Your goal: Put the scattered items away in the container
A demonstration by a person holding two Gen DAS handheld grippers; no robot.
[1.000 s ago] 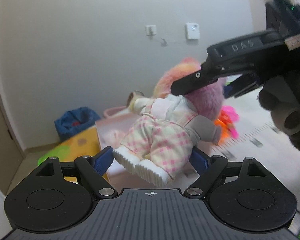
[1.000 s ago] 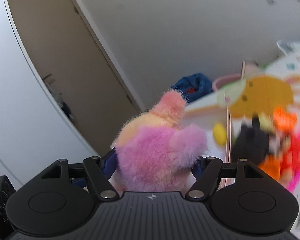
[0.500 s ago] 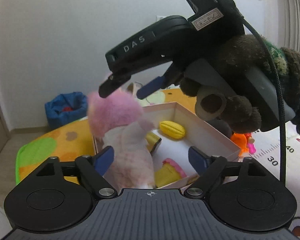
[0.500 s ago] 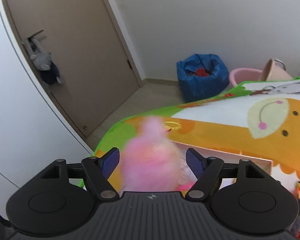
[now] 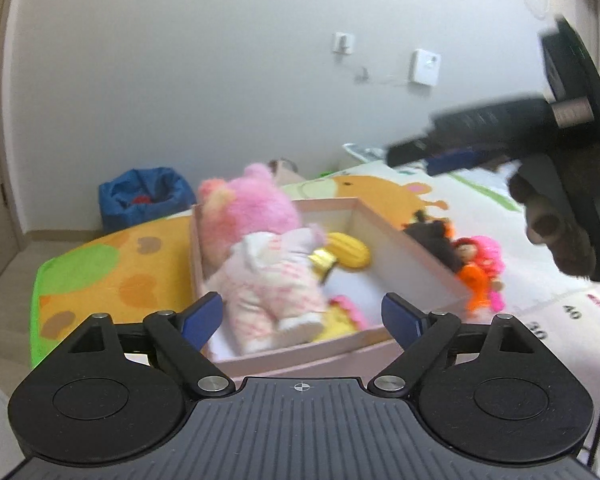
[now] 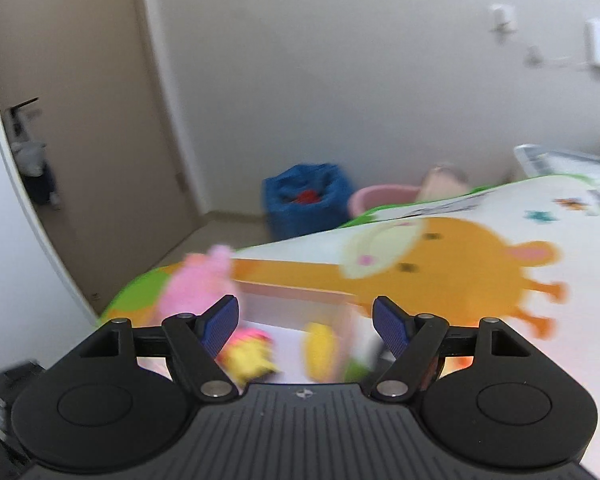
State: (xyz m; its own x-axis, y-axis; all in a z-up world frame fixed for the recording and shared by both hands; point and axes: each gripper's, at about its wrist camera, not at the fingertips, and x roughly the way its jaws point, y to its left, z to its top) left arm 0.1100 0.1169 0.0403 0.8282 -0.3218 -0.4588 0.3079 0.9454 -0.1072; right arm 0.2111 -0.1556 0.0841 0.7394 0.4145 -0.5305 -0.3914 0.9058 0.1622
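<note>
Now pink plush doll (image 5: 260, 256) inside box (image 5: 412, 256) — both grippers agape.

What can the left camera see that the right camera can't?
Only the left wrist view shows the orange and pink dolls lying on the mat outside the box, the plush's checked outfit, and the right gripper in the air, jaws open. Only the right wrist view shows the brown door and the pink basin. Both show the pink plush in the pink box, the yellow toy, the blue bag and the giraffe mat.
</note>
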